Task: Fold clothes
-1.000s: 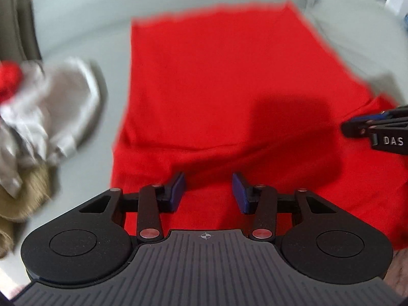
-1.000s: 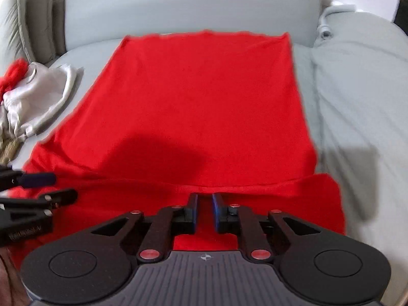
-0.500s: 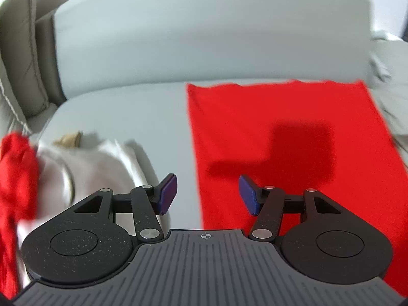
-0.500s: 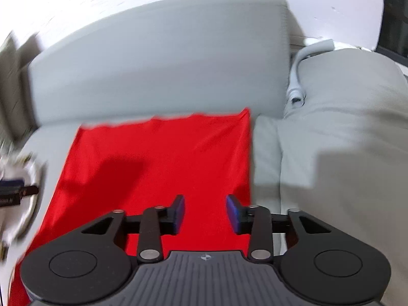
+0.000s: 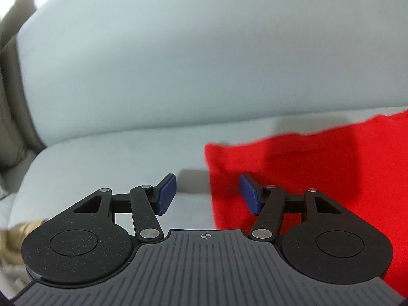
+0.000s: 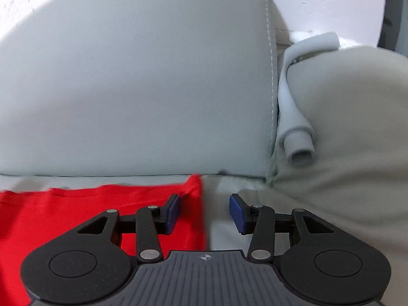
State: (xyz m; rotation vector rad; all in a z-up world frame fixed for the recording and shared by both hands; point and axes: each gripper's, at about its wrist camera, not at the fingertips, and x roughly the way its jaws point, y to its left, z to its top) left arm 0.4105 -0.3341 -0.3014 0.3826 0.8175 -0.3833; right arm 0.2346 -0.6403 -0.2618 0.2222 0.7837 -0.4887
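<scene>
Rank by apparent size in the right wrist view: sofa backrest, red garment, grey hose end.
1. sofa backrest, fills most of the frame
2. red garment, partly hidden by the right gripper
3. grey hose end, smallest

**Both grippers open, nothing in them**

Left gripper (image 5: 207, 193) is tilted downward, its blue-padded fingers (image 5: 167, 194) spread wide and the jaws closing a touch, with nothing pinched between them. Right gripper (image 6: 204, 213) is angled down about the same, its fingers (image 6: 172, 213) parted a bit narrower, also gripping nothing.
</scene>
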